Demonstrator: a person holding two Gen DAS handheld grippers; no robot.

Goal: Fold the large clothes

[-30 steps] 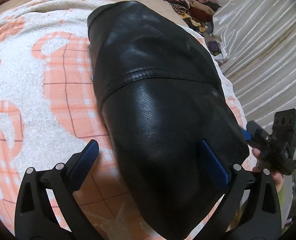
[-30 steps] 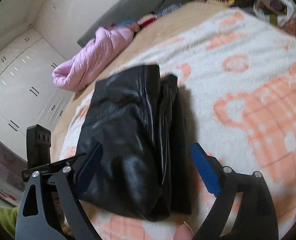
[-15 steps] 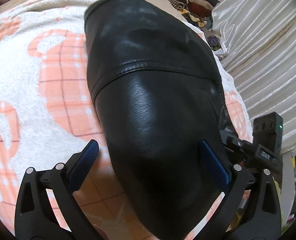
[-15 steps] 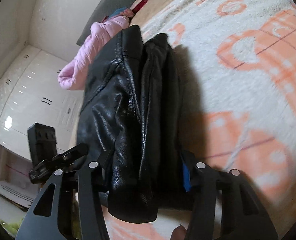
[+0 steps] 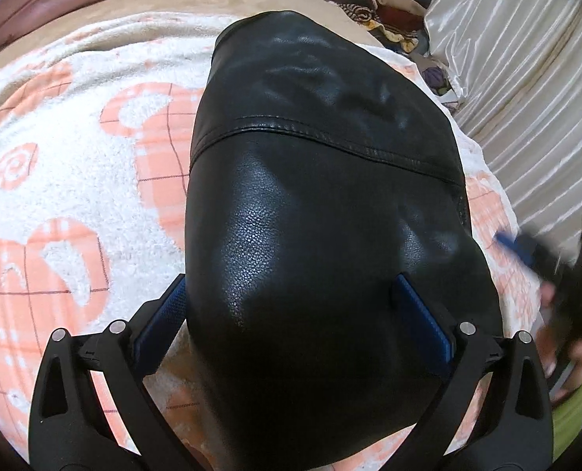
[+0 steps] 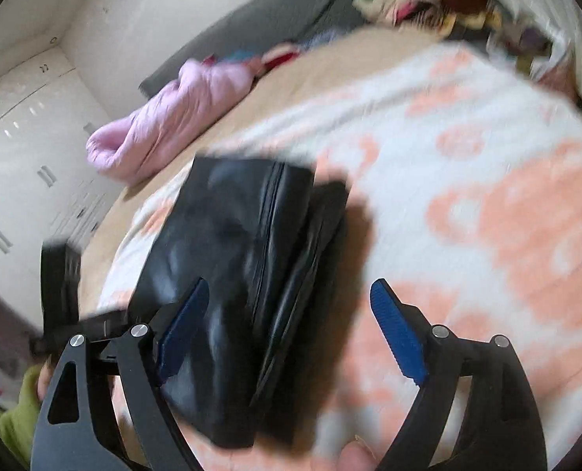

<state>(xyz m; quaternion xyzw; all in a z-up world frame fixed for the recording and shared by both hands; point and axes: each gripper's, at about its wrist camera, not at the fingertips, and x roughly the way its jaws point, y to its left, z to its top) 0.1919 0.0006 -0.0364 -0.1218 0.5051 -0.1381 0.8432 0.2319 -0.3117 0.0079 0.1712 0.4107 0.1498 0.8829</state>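
jacket (image 5: 330,204) long axis runs away from bed (image 5: 75,196) near edge | left gripper (image 5: 291,298) nearer, fingers wide, straddling near end, grip unclear | right gripper (image 6: 291,314) just reopened, empty

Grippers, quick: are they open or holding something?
Left gripper: open wide, fingers on both sides of the folded black jacket, not squeezing it.
Right gripper: just opened, holding nothing.

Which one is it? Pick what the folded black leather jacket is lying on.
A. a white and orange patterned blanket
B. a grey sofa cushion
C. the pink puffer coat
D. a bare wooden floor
A: the folded black leather jacket rests flat on the fluffy white and orange blanket, which shows on both sides of it.
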